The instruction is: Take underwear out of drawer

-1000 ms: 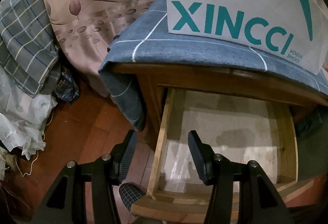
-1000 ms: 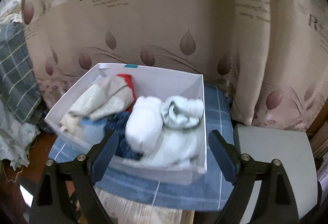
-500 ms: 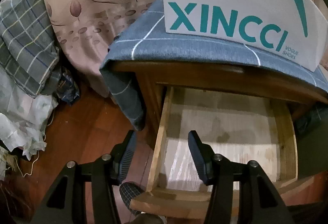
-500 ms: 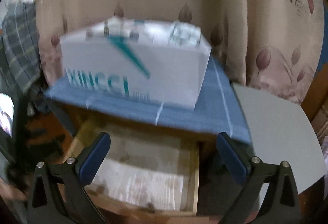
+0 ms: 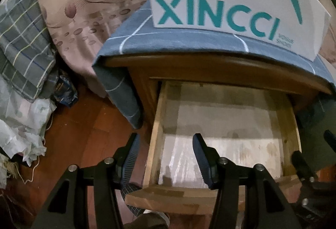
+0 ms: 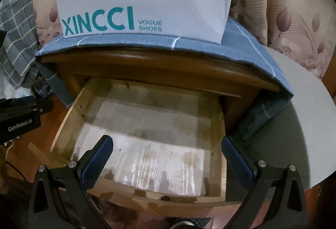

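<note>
The right claw (image 6: 166,154) has dropped from the shoe box (image 6: 147,2), jaws spread empty; the left claw (image 5: 166,153) hangs half-open; the drawer (image 6: 69,115) looks emptied.

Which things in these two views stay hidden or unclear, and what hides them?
- Inside of the shoe box: both views show only its outer walls, from below the rim.
- Back of the drawer: in both views the nightstand top shades and covers it.
- Drawer front face and handle: the front rail blocks them in both views.
- Right gripper: cut off at the left view's edge.
- Underwear: none visible in either view.
</note>
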